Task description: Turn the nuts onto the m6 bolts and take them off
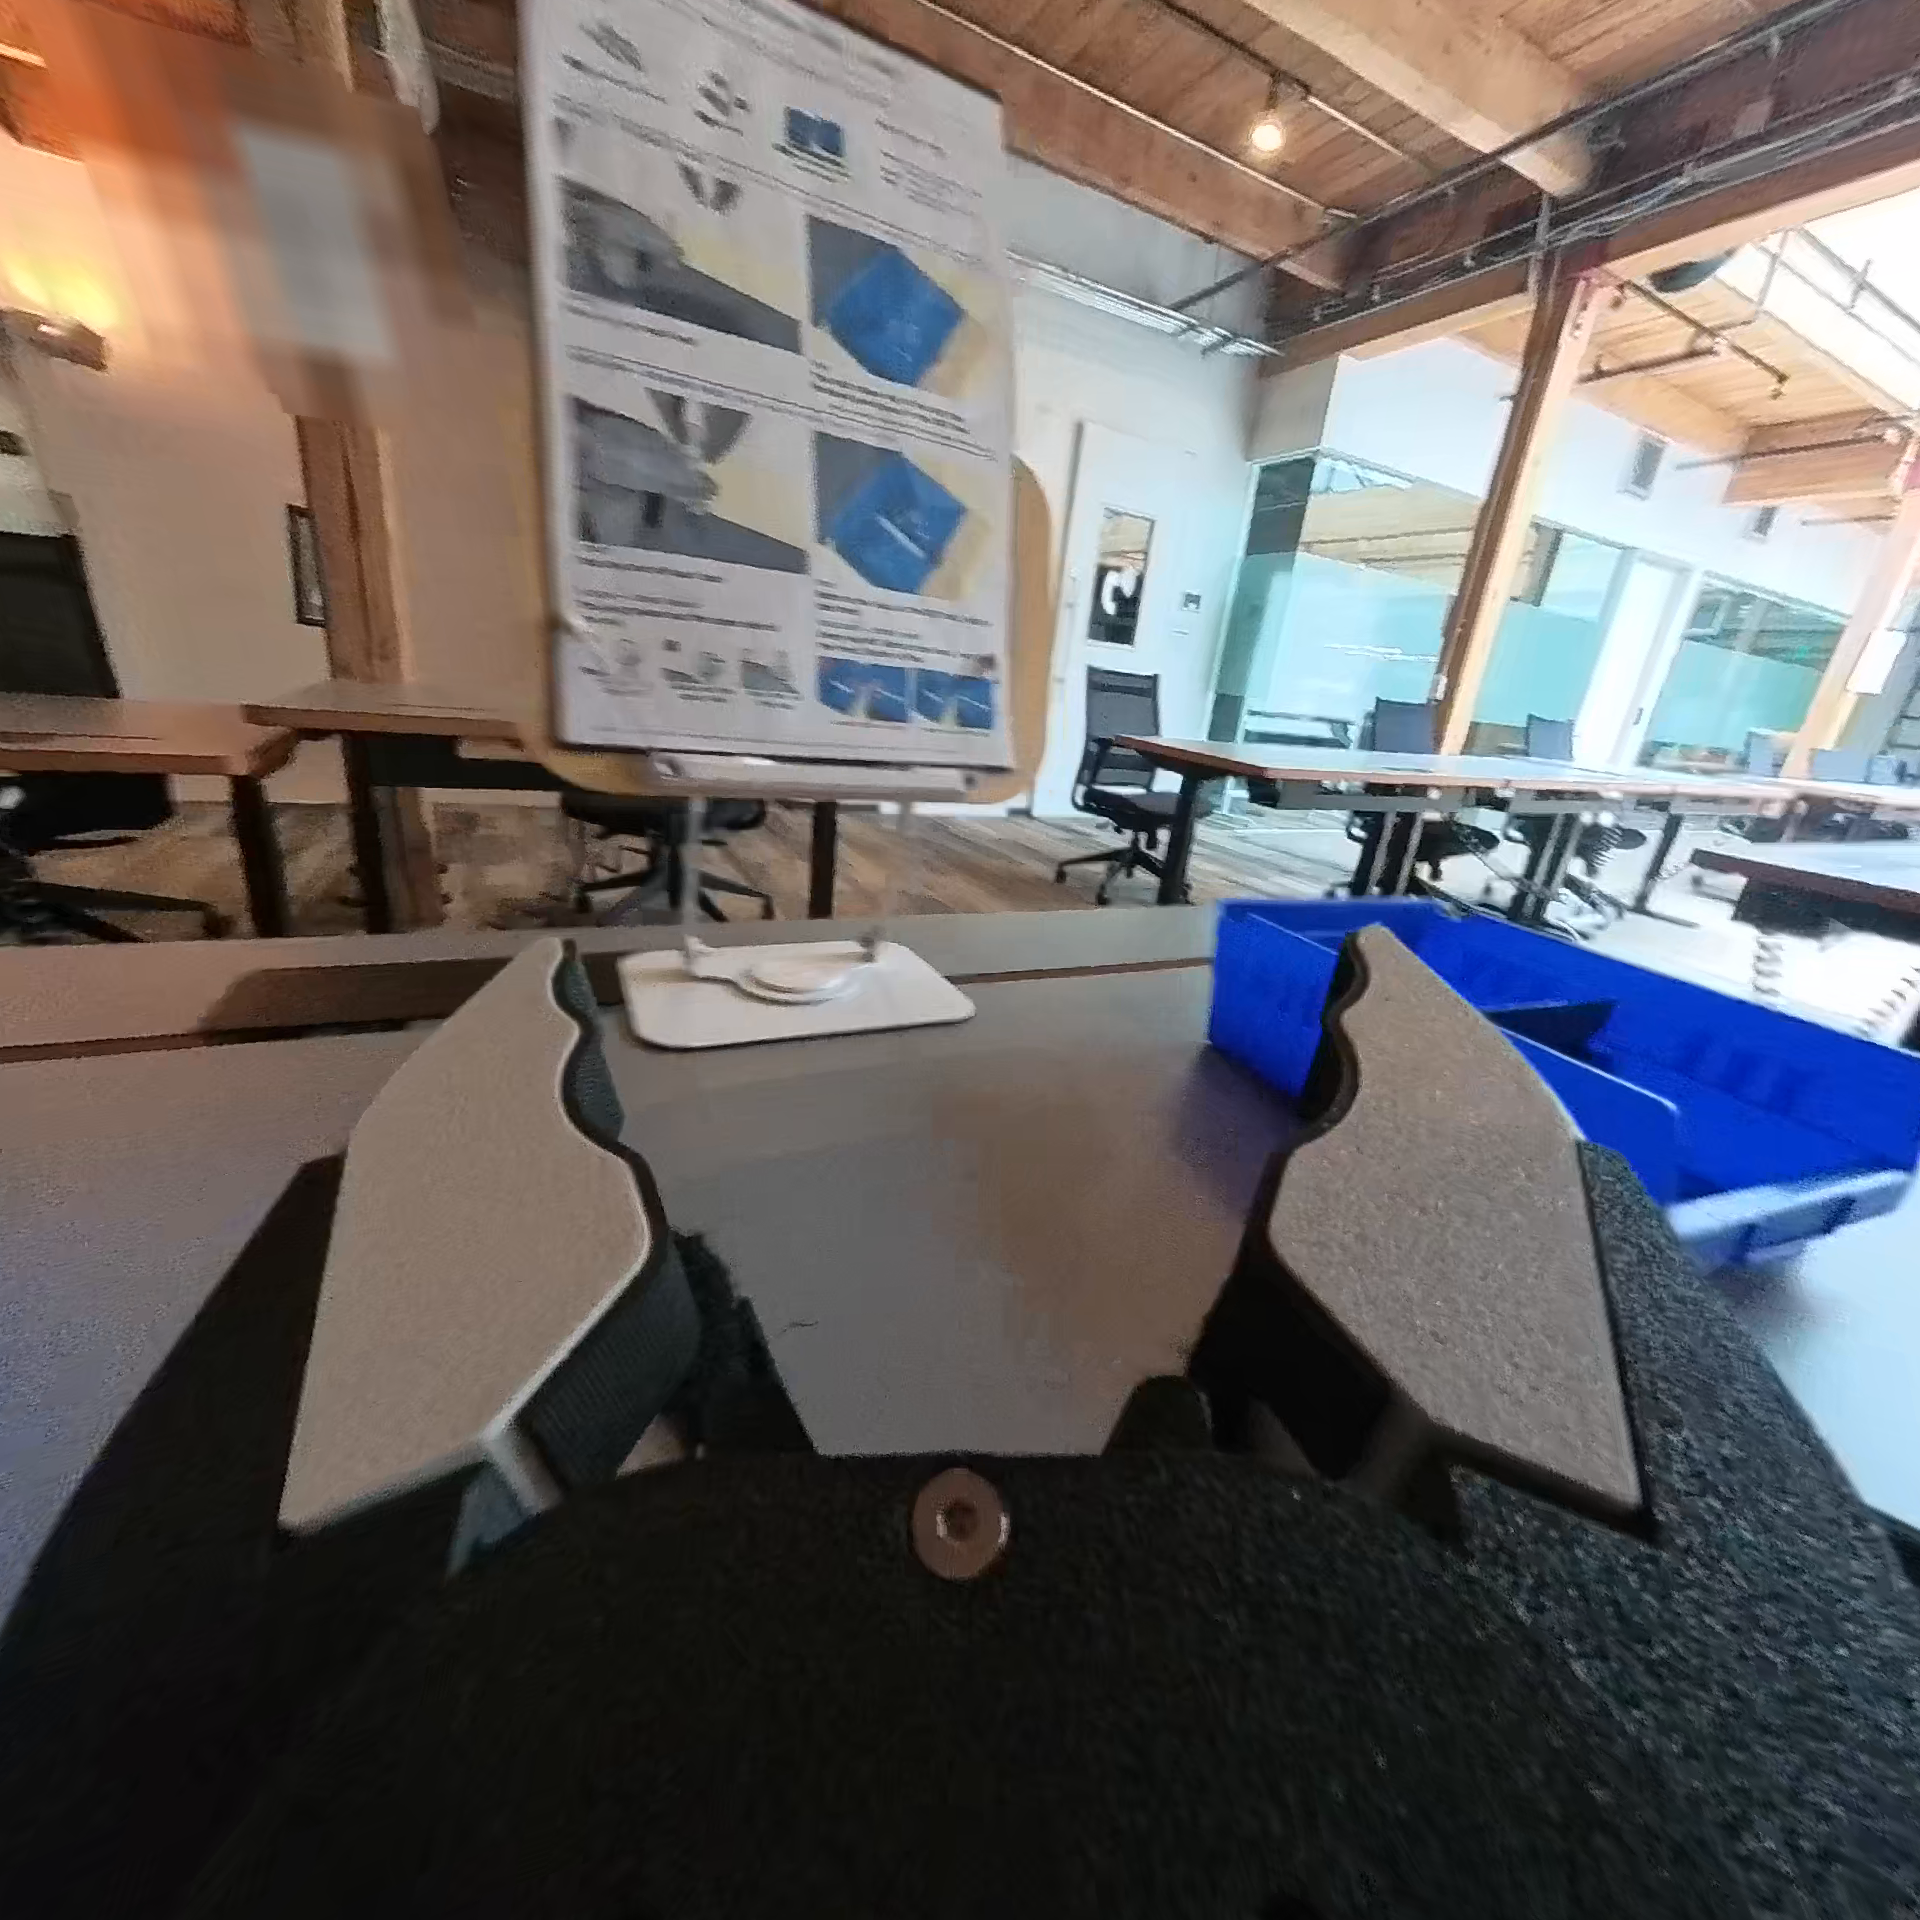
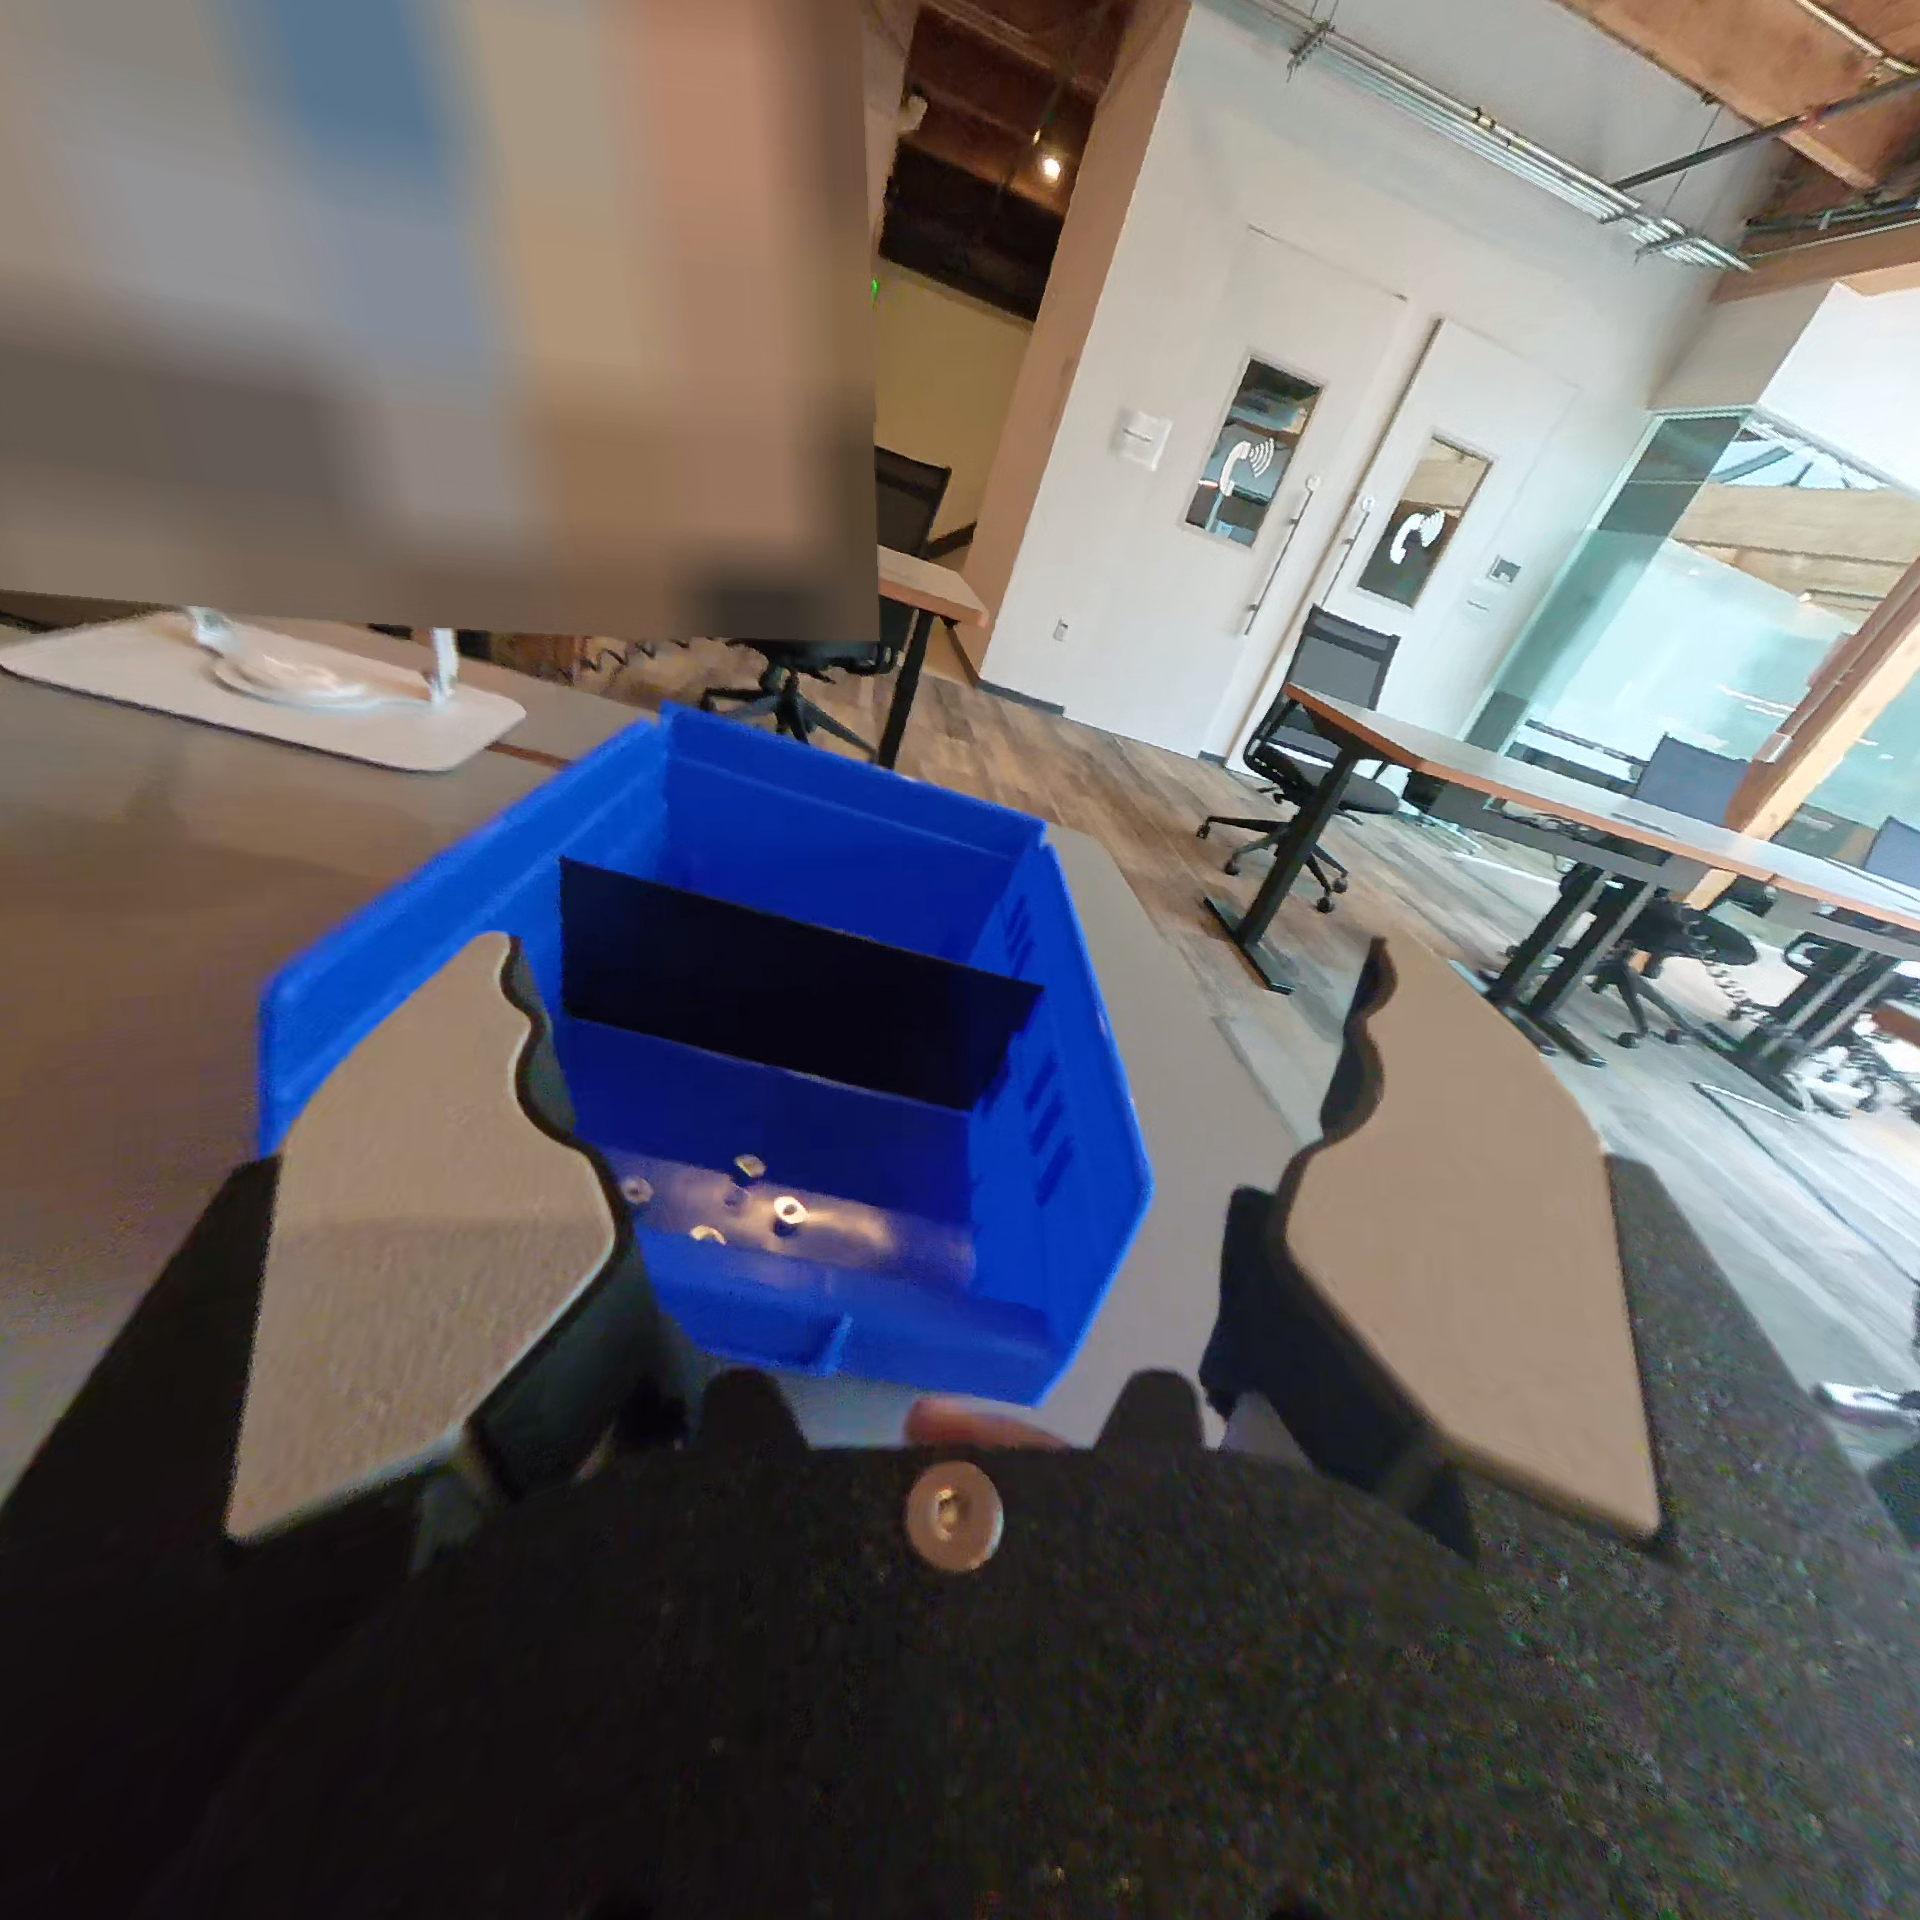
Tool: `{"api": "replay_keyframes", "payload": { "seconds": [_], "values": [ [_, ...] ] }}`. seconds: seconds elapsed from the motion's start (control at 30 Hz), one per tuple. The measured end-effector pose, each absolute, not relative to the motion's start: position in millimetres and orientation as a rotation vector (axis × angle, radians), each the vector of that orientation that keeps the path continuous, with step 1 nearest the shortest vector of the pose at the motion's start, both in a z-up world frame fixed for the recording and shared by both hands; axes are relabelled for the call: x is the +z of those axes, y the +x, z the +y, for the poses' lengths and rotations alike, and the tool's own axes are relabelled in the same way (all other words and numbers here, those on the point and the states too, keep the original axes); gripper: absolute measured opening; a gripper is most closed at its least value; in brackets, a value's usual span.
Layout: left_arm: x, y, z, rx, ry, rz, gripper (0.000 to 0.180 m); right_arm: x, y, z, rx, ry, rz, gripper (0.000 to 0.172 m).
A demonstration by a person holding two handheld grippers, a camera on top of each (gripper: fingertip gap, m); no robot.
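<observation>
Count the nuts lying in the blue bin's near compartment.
5 nuts show on the floor of the blue bin, near compartment: far left, front, middle, back, right. The right gripper's left finger may hide others.

I'm looking into an open-plan office, long desks [image 1: 1455, 769] with black swivel chairs [image 1: 1117, 769], glass-walled rooms [image 2: 1704, 623] — exposed timber ceiling beams [image 1: 1434, 94], plank floor, phone-booth doors [image 2: 1247, 457] along the wall
</observation>
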State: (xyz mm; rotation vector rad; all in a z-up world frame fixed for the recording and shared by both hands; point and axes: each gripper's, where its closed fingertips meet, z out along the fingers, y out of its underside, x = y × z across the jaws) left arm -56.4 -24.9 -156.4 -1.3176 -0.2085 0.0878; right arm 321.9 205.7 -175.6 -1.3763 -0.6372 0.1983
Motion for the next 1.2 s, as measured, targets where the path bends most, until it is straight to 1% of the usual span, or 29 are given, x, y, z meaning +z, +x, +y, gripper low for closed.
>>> {"api": "replay_keyframes", "payload": {
  "seconds": [0.1,0.23,0.4,0.53,0.6,0.63,0.67,0.77,0.87,0.93,1.07,1.13,1.2],
  "values": [
    [-176.3,-0.4,13.0,0.034,-1.399,-0.110,0.127,-191.7,332.3,212.5,0.168,-1.413,-0.673,0.134],
    [-200.0,74.8,56.6,-0.042,-1.489,0.048,0.120,-207.0,346.1,223.6,0.206,-1.469,-0.637,0.131],
    [-230.1,143.2,105.5,-0.097,-1.632,0.238,0.114,-226.6,361.6,243.5,0.245,-1.562,-0.561,0.118],
    [-251.1,167.0,144.5,-0.119,-1.737,0.275,0.104,-240.2,371.2,263.1,0.229,-1.621,-0.516,0.108],
    [-261.8,171.5,160.1,-0.080,-1.794,0.289,0.098,-247.9,371.0,271.0,0.231,-1.653,-0.512,0.106],
    [-267.2,172.1,165.1,-0.044,-1.828,0.305,0.098,-251.6,368.9,273.3,0.235,-1.666,-0.522,0.106],
    [-269.6,173.3,168.7,-0.014,-1.843,0.325,0.097,-254.6,366.4,275.2,0.235,-1.677,-0.536,0.105],
    [-263.2,175.9,176.4,0.053,-1.803,0.356,0.086,-257.0,361.0,281.2,0.232,-1.681,-0.549,0.103],
    [-280.6,182.8,183.3,0.092,-1.897,0.439,0.086,-259.4,354.3,286.1,0.236,-1.706,-0.559,0.101],
    [-285.5,184.5,187.8,0.128,-1.919,0.464,0.082,-263.3,351.7,288.5,0.219,-1.731,-0.576,0.097],
    [-284.7,190.9,191.6,0.148,-1.913,0.502,0.070,-268.6,345.6,291.4,0.200,-1.759,-0.627,0.081],
    [-285.3,192.8,192.4,0.157,-1.910,0.515,0.059,-268.6,342.5,293.4,0.183,-1.761,-0.657,0.067],
    [-286.0,192.3,193.4,0.190,-1.901,0.533,0.042,-269.1,339.0,295.0,0.171,-1.764,-0.689,0.047]
  ]
}}
